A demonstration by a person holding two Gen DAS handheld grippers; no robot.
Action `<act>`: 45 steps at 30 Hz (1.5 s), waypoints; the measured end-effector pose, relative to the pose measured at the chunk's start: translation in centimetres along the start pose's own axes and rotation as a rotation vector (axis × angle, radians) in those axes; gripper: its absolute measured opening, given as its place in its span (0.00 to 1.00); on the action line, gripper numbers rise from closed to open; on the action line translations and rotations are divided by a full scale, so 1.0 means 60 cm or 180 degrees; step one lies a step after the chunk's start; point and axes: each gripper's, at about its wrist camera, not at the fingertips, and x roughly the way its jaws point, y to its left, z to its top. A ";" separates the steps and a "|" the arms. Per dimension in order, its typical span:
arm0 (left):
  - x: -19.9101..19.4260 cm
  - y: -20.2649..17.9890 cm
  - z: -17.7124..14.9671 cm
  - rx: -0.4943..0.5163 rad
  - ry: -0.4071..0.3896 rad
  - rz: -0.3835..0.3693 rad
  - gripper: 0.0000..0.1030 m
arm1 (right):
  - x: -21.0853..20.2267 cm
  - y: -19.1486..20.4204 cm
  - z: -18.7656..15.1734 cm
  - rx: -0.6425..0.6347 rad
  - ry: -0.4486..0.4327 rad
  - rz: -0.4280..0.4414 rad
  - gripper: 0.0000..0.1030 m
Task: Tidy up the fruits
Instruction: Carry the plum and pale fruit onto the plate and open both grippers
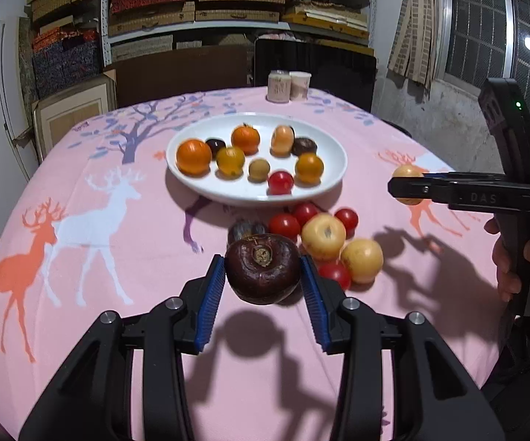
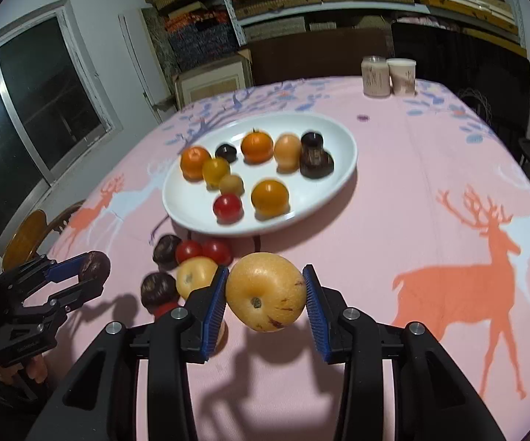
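While the left gripper [image 1: 263, 275] clamps a dark brown fruit [image 1: 263, 268] above the pink tablecloth [image 1: 118, 257], the right gripper [image 2: 265, 294] grips a yellow fruit [image 2: 265, 292], both lifted near the table's front edge. Loose tomatoes and yellow fruits [image 1: 323, 235] cluster just before the white plate [image 1: 191, 180], whose middle has free gaps. Open cloth spreads right of the plate.

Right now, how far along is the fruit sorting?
Roughly half: nine fruits sit on the white plate. The left gripper holds a dark brown fruit, the right gripper a yellow pear. A cluster of cherry tomatoes, yellow and dark fruits waits on the tablecloth.
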 end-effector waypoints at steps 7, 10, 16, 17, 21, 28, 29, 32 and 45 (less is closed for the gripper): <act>0.034 0.030 0.096 -0.0085 -0.0113 -0.0099 0.40 | 0.001 -0.011 0.087 -0.0021 -0.0107 0.0010 0.40; 0.076 0.037 0.129 -0.0099 -0.0055 -0.0118 0.40 | 0.034 -0.014 0.124 -0.0007 -0.0045 0.0032 0.40; 0.169 0.044 0.156 -0.0129 0.0147 -0.0055 0.40 | 0.124 -0.018 0.172 -0.0013 0.0104 -0.0046 0.40; 0.181 0.046 0.158 -0.0133 0.0175 -0.0043 0.40 | 0.136 -0.020 0.176 -0.0004 0.0126 -0.0047 0.40; 0.211 0.050 0.159 -0.0129 0.0254 0.0003 0.41 | 0.181 -0.020 0.191 -0.0030 0.0205 -0.0076 0.40; 0.205 0.058 0.159 -0.0143 0.0124 0.0216 0.73 | 0.182 -0.012 0.201 -0.0083 0.0002 -0.0094 0.64; 0.201 0.059 0.161 -0.0145 0.0104 0.0230 0.73 | 0.175 -0.009 0.201 -0.0106 -0.0024 -0.0103 0.64; 0.190 0.056 0.161 -0.0132 0.0080 0.0284 0.73 | 0.157 -0.009 0.198 -0.0095 -0.0058 -0.0101 0.64; 0.118 0.039 0.108 -0.0168 0.0105 0.0337 0.74 | 0.059 0.001 0.108 -0.0078 -0.0065 -0.0069 0.64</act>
